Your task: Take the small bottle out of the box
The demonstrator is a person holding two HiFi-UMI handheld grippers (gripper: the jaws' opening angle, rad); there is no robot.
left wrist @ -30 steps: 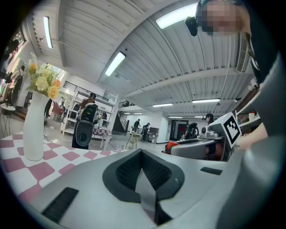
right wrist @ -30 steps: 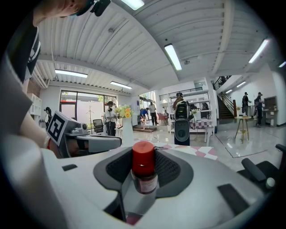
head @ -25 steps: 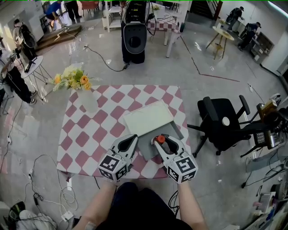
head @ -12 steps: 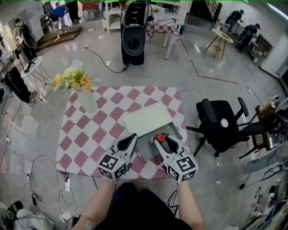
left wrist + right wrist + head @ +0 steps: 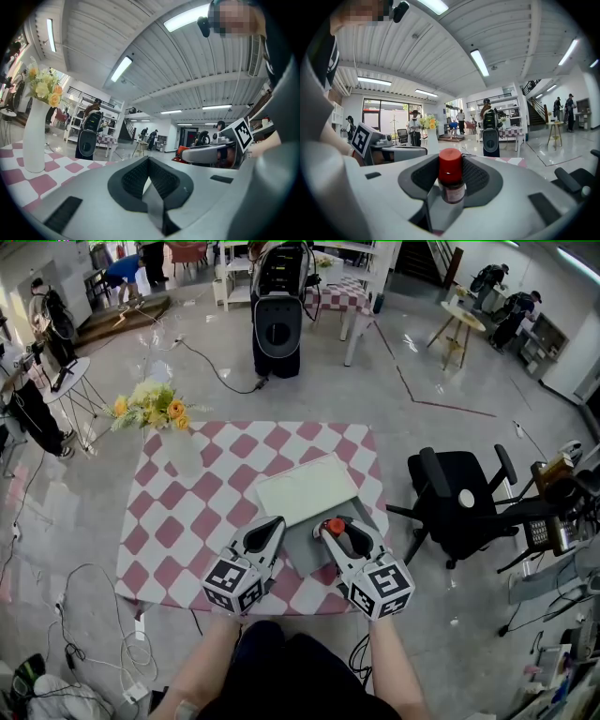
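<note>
The small bottle [image 5: 335,526] has a red cap and a dark body with a label. It stands upright between the jaws of my right gripper [image 5: 336,531], which is shut on it, held over the near right part of the open grey box [image 5: 302,549]. In the right gripper view the bottle [image 5: 451,180] fills the gap between the black pads. My left gripper [image 5: 274,524] hovers just left of the box, its jaws shut with nothing between them. In the left gripper view the closed pads [image 5: 140,176] meet at the tip, and the red cap [image 5: 182,151] shows at the right.
The box's white lid [image 5: 307,487] lies open behind it on the pink-and-white checked tablecloth [image 5: 187,521]. A white vase of flowers [image 5: 183,448] stands at the table's far left. A black office chair [image 5: 459,493] is close to the table's right side.
Almost nothing: both grippers keep their places at the box's near side, and the bottle stays in the right one.
</note>
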